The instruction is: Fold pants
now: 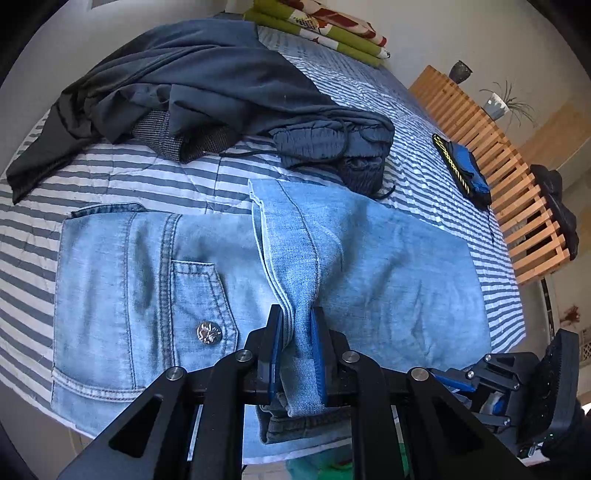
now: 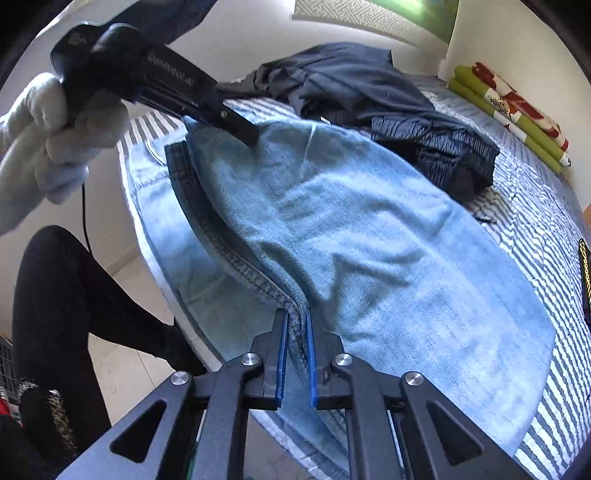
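While the jeans (image 1: pixel 207 266) are lying across the striped bedcover (image 1: pixel 122 173), the person is standing at the bed's edge with a gripper in each hand. Over on the left, the seat of the jeans is facing up, its back pocket (image 1: pixel 199 295) and metal button (image 1: pixel 208 332) showing. Just beside that pocket, the left gripper (image 1: pixel 295 328) is pinching a folded leg's hem, its blue pads pressed against the layered denim edge. A white-gloved hand (image 2: pixel 55 136) is gripping that tool's handle, seen from the right wrist view. Further right, the right gripper (image 2: pixel 297 332) is clamping the denim along a thick stitched seam, its fingers closed tight on the cloth. The folded leg is draping over the rest of the jeans, a little rumpled. Behind the jeans, a heap of dark clothes (image 1: pixel 207 96) is sitting on the cover. Toward the far right, a folded green blanket (image 1: pixel 325 29) is resting by the wall, and a wooden slatted rack (image 1: pixel 491 158) is running along the bed.
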### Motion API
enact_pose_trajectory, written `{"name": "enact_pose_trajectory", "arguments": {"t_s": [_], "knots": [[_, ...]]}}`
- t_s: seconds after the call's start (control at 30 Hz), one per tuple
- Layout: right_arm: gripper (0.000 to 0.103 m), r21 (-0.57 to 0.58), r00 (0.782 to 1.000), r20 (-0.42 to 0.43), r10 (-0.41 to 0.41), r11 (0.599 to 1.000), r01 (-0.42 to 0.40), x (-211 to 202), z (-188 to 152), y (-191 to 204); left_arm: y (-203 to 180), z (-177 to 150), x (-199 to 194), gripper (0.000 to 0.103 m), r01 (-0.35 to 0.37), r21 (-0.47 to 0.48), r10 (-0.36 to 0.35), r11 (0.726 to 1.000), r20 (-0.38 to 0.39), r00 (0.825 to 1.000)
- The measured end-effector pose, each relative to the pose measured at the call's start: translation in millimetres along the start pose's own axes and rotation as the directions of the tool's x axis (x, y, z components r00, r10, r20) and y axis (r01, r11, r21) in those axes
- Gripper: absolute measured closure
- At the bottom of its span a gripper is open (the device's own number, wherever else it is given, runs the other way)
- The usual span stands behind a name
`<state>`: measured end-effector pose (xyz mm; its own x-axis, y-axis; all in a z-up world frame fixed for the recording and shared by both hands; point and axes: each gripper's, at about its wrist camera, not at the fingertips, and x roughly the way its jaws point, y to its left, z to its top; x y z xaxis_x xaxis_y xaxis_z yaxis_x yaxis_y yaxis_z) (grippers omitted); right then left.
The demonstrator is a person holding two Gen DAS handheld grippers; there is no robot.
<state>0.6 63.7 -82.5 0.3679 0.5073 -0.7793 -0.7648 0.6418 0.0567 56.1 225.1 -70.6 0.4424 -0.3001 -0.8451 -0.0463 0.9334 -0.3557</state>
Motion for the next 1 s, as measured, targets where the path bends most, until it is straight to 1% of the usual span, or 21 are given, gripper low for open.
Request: {"name": "enact_pose_trajectory", "arguments": {"t_s": [0.07, 0.13, 0.2, 0.27, 0.37, 0.47, 0.53, 0.6, 0.63, 0.67, 0.7, 0.77, 0.8, 0.83, 0.87, 0.9, 0.93, 0.97, 1.0], "knots": [[0.094, -0.04, 1.0, 0.021, 0.008, 0.999, -0.007, -9, -3, 12, 4, -16, -15, 0.088, -0.012, 0.002, 0.012, 1.0, 0.028, 1.0], [0.094, -0.091, 1.0, 0.017, 0.022, 0.996, -0.02, -12, -11, 25, 9, -36, -20, 0.088, -0.028, 0.012, 0.028, 1.0, 0.033, 0.999], [0.094, -0.123, 0.999, -0.029, 0.024, 0.992, -0.028, 2, -19, 35, 23, -54, -4, 0.088, -0.045, -0.013, 0.045, 0.999, -0.019, 0.999], [0.094, -0.133, 0.997, -0.078, 0.01, 0.991, -0.02, 18, -25, 41, 35, -61, 11, 0.088, -0.061, -0.032, 0.059, 0.998, -0.05, 0.997], [0.094, -0.16, 0.997, -0.073, -0.027, 0.987, 0.015, 23, -25, 48, 40, -58, 12, 0.088, -0.04, -0.052, 0.038, 0.998, -0.032, 0.999], [0.095, -0.135, 0.997, -0.071, -0.018, 0.991, 0.008, 17, -21, 45, 39, -46, 6, 0.089, -0.042, -0.033, 0.041, 0.999, -0.035, 0.999], [0.095, -0.106, 0.999, -0.047, -0.023, 0.994, 0.018, 9, -10, 43, 34, -38, -15, 0.089, -0.045, -0.007, 0.046, 0.999, 0.024, 0.999], [0.095, -0.091, 1.0, -0.001, -0.014, 0.996, 0.014, -5, 2, 45, 32, -37, -39, 0.089, -0.056, 0.001, 0.056, 0.998, 0.084, 0.995], [0.095, -0.093, 1.0, 0.013, -0.002, 0.996, 0.003, -8, 6, 47, 33, -39, -47, 0.089, -0.065, 0.001, 0.065, 0.998, 0.103, 0.993], [0.095, -0.102, 1.0, 0.016, 0.017, 0.995, -0.016, -9, 8, 51, 37, -46, -51, 0.089, -0.074, 0.0, 0.073, 0.997, 0.106, 0.992], [0.094, -0.113, 1.0, 0.009, 0.027, 0.993, -0.026, -6, 7, 55, 45, -54, -48, 0.089, -0.077, -0.012, 0.077, 0.997, 0.083, 0.994], [0.094, -0.148, 0.998, -0.05, 0.029, 0.988, -0.036, 14, -1, 66, 62, -66, -25, 0.088, -0.077, -0.062, 0.077, 0.995, 0.0, 0.997], [0.094, -0.159, 0.996, -0.087, 0.02, 0.987, -0.034, 26, -7, 72, 69, -71, -14, 0.085, -0.084, -0.077, 0.082, 0.993, -0.032, 0.996], [0.094, -0.171, 0.995, -0.103, 0.009, 0.985, -0.027, 32, -11, 75, 71, -74, -8, 0.078, -0.092, -0.08, 0.088, 0.993, -0.052, 0.995], [0.092, -0.19, 0.994, -0.106, -0.003, 0.982, -0.017, 35, -14, 77, 72, -73, -7, 0.076, -0.105, -0.075, 0.1, 0.992, -0.057, 0.993], [0.091, -0.211, 0.995, -0.101, -0.008, 0.977, -0.013, 33, -16, 80, 72, -71, -10, 0.074, -0.11, -0.08, 0.106, 0.991, -0.047, 0.993], [0.087, -0.213, 0.995, -0.101, 0.008, 0.977, -0.03, 28, -17, 80, 71, -69, -15, 0.074, -0.107, -0.085, 0.105, 0.991, -0.034, 0.994], [0.086, -0.209, 0.994, -0.103, 0.037, 0.976, -0.058, 21, -18, 79, 68, -66, -22, 0.074, -0.111, -0.073, 0.11, 0.991, -0.014, 0.994], [0.086, -0.201, 0.992, -0.106, 0.069, 0.975, -0.089, 15, -19, 76, 65, -62, -31, 0.074, -0.137, -0.06, 0.138, 0.989, 0.012, 0.99]]}}
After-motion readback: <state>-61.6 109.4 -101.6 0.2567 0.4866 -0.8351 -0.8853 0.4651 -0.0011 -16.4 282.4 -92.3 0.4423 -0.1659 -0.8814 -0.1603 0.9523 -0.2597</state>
